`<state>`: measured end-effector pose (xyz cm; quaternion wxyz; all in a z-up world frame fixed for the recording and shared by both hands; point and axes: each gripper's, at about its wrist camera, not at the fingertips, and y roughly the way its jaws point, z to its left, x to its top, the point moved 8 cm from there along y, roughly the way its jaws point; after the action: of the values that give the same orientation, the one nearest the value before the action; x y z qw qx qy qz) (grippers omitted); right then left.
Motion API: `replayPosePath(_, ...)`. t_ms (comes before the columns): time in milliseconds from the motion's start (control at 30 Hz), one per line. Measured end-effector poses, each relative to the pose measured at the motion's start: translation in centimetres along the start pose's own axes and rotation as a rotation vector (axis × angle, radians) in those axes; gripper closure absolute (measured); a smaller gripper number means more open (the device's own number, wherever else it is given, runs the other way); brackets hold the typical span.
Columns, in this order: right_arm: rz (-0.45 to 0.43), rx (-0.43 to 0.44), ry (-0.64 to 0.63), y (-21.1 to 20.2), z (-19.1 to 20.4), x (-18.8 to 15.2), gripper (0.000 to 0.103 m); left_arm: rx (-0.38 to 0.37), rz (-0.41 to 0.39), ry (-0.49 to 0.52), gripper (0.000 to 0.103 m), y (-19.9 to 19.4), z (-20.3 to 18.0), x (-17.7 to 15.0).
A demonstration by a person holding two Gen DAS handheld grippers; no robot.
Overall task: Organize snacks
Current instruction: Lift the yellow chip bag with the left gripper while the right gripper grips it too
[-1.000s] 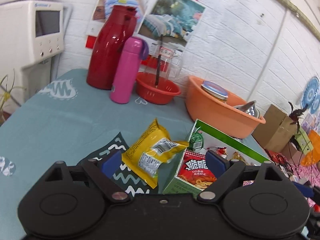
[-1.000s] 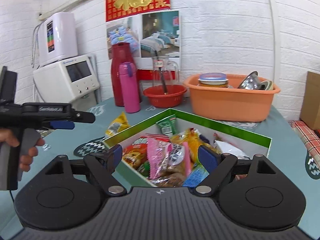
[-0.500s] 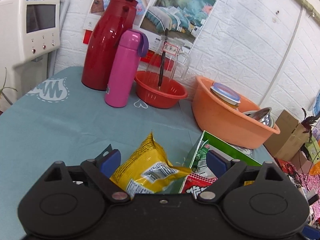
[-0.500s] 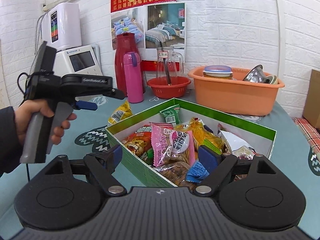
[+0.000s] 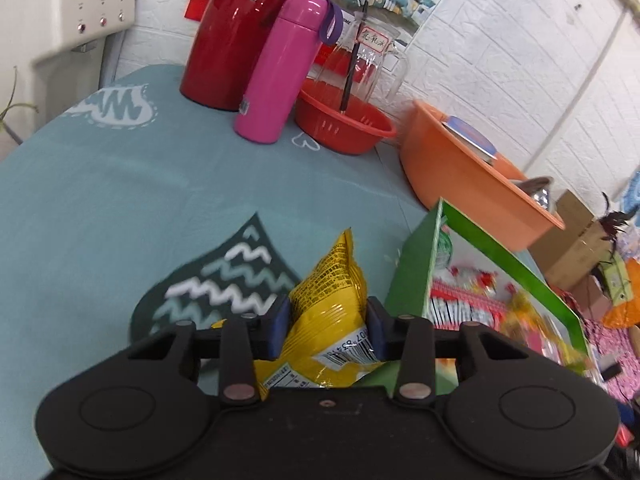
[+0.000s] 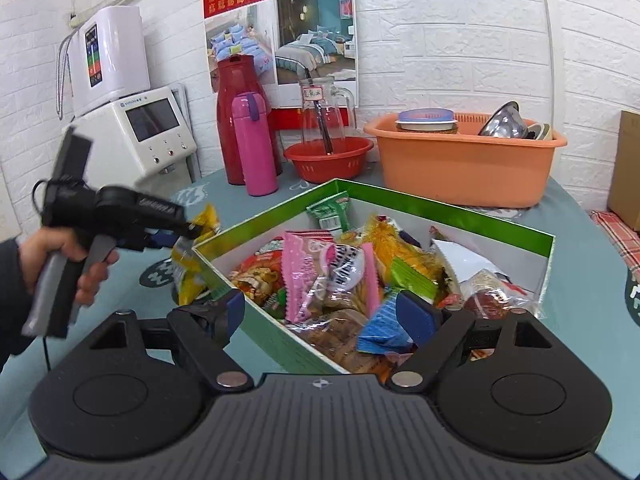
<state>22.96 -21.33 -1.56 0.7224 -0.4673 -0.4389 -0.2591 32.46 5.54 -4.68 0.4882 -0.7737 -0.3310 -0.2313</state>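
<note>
Snack bag (image 5: 332, 300), yellow, lay on bench (image 5: 120, 200) against green box (image 5: 408, 280) outer wall, outside it. Left hand-held gripper (image 5: 326, 330) jaws had just been closing, pads pinching bag, likely to lift into box. Right hand-held gripper (image 6: 320, 312) wide apart, empty, above box.

The right gripper (image 6: 320, 316) hangs with its jaws wide apart over the near corner of the green box (image 6: 460, 210), which is full of snack packets. At the left, a hand (image 6: 60, 258) holds the left gripper (image 6: 192, 232) against a yellow bag (image 6: 192, 268) beside the box.
</note>
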Motion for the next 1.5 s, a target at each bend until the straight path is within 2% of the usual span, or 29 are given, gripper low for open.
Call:
replayPosePath(133, 0.009, 0.068, -0.016, 0.0, 2.7, -0.2, 0.0, -0.037, 0.023, 0.013, 0.031, -4.0, 0.4, -3.1)
replayPosePath(300, 0.055, 0.152, -0.059, -0.1, 6.5, -1.6, 0.0, -0.099, 0.074, 0.049, 0.027, -7.3, -0.7, -6.5)
replayPosePath(367, 0.091, 0.192, -0.08, -0.1, 8.0, -2.7, 0.0, -0.12, 0.081, 0.052, 0.014, -8.8, -0.8, -7.7)
replayPosePath(433, 0.127, 0.216, -0.104, -0.1, 9.1, -3.8, 0.0, -0.124, 0.046, 0.022, 0.0, -10.6, 0.1, -8.1)
replayPosePath(567, 0.177, 0.25, -0.131, 0.5, 10.9, -5.2, 0.0, -0.11, 0.009, -0.072, 0.0, -13.0, 2.9, -8.9)
replayPosePath(700, 0.204, 0.273, -0.131, 1.9, 12.2, -5.5, 0.0, -0.145, 0.025, -0.175, 0.0, -13.4, 4.3, -10.2)
replayPosePath(867, 0.211, 0.341, -0.15, 2.8, 13.6, -5.5, 0.0, -0.201, 0.035, -0.241, 0.0, -12.9, 4.4, -10.8)
replayPosePath(1033, 0.238, 0.376, -0.066, 4.3, 13.0, -5.2, 0.0, -0.218, 0.013, -0.274, 0.0, -12.1, 4.4, -10.2)
replayPosePath(1233, 0.28, 0.43, 0.038, 4.9, 12.4, -6.0, 0.0, -0.244, 0.06, -0.264, 0.0, -10.2, 3.9, -10.6)
replayPosePath(1300, 0.294, 0.45, 0.049, 4.7, 12.5, -6.3, 0.0, -0.259, 0.072, -0.269, 0.002, -9.8, 3.8, -11.0)
replayPosePath(1367, 0.307, 0.461, 0.049, 4.7, 12.6, -6.6, 0.0, -0.26, 0.079, -0.266, 0.01, -9.6, 3.6, -11.3)
replayPosePath(1400, 0.311, 0.457, 0.049, 4.6, 12.7, -6.8, 0.005, -0.256, 0.077, -0.261, 0.013, -9.5, 3.6, -11.4)
replayPosePath(1433, 0.308, 0.45, 0.048, 4.6, 12.7, -6.9, 0.007, -0.249, 0.075, -0.251, 0.02, -9.6, 3.5, -11.5)
replayPosePath(1467, 0.303, 0.445, 0.045, 4.5, 12.7, -6.9, 0.011, -0.251, 0.077, -0.242, 0.033, -9.6, 3.5, -11.5)
replayPosePath(1500, 0.299, 0.432, 0.035, 4.4, 12.6, -7.0, 0.018, -0.25, 0.079, -0.239, 0.04, -9.6, 3.4, -11.6)
